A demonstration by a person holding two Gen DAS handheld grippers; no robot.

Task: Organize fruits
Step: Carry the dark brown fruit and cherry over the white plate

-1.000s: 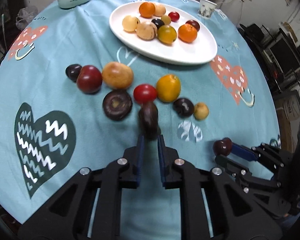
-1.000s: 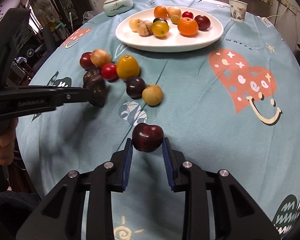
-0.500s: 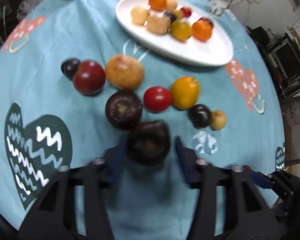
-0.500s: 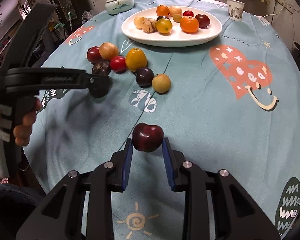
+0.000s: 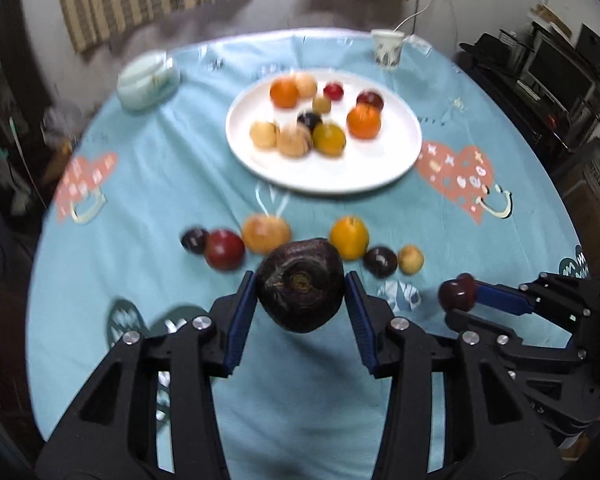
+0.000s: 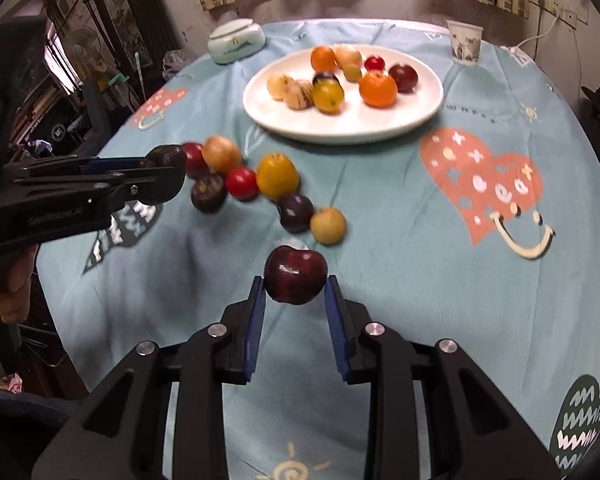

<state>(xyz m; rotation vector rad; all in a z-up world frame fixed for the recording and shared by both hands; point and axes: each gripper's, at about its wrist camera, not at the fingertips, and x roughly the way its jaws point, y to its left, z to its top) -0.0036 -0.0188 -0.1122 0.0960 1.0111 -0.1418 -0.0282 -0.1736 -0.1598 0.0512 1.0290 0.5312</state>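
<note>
My left gripper (image 5: pixel 300 286) is shut on a dark brown-purple round fruit (image 5: pixel 300 276) and holds it above the blue tablecloth. To its right, my right gripper (image 5: pixel 460 296) is shut on a dark red fruit (image 6: pixel 295 274), also off the cloth. Beyond them a row of loose fruits lies on the cloth: a red one (image 5: pixel 224 250), a tan one (image 5: pixel 266 234), a yellow-orange one (image 5: pixel 349 238), a dark plum (image 5: pixel 380 260) and others. Further back stands a white plate (image 5: pixel 340 184) with several fruits. The right wrist view shows the left gripper (image 6: pixel 168 172) from the side.
A paper cup (image 5: pixel 388 48) stands at the far right of the table and a lidded ceramic dish (image 5: pixel 148 80) at the far left. A hand (image 6: pixel 14 292) holds the left tool at the table's left edge. Furniture and shelves surround the round table.
My left gripper spread around the dark fruit, gripped it and lifted it off the cloth. My right gripper rose a little with the red fruit still in it.
</note>
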